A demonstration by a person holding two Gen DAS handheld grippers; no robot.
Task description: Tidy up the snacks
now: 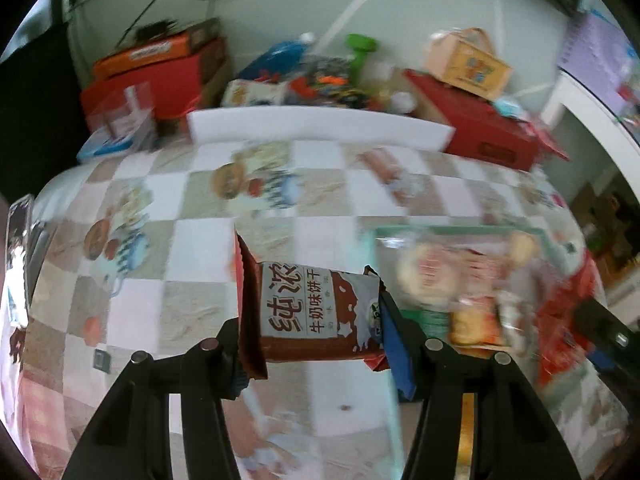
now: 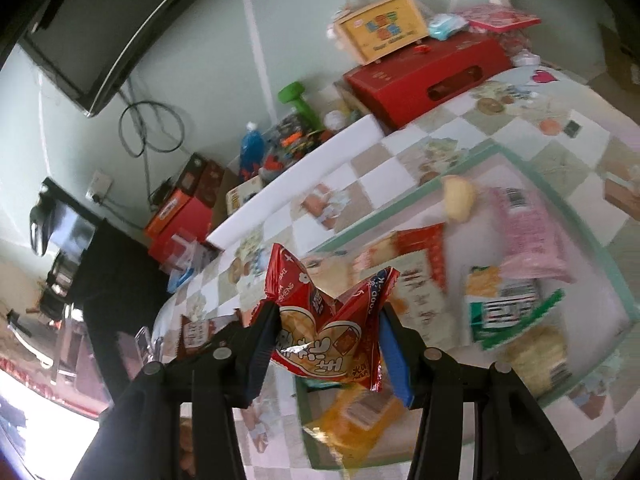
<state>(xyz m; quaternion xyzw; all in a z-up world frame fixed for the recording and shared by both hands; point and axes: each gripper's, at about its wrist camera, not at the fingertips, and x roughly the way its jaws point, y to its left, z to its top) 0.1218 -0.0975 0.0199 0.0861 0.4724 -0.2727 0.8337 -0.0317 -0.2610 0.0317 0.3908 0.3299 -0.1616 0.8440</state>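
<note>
Left wrist view: left hand-held gripper (image 1: 316,344) closed partway on a brown-and-white biscuit packet (image 1: 316,312), pads pressing its two crimped ends; packet hangs clear above the checkered surface (image 1: 192,248).
Right wrist view: right hand-held gripper (image 2: 330,344) closed partway on a red snack bag (image 2: 332,332), which is crumpled between the pads and held over the near corner of the clear tray (image 2: 624,292).
Tray contents: a pink packet (image 2: 532,232), a green-and-white packet (image 2: 508,308), a round pale bun (image 2: 460,198), an orange packet (image 2: 356,412) below the red bag; several blurred.
Slip risk, left: grip is on thin end seals only; a tilt or jolt could likely let the packet slide out onto the surface.
Crush risk, right: bag is already buckled; a harder squeeze may break what is inside.
Drop risk: tray looks crowded, so a release near its rim could land the bag on the edge or spill it outside.
Collision risk: both grippers work near the same tray and could likely bump.
Surroundings: red box (image 2: 424,76) with a yellow carry case (image 2: 380,28) on top, a green dumbbell (image 2: 300,104) and a white board (image 2: 296,196) along the far edge, none in the way.
</note>
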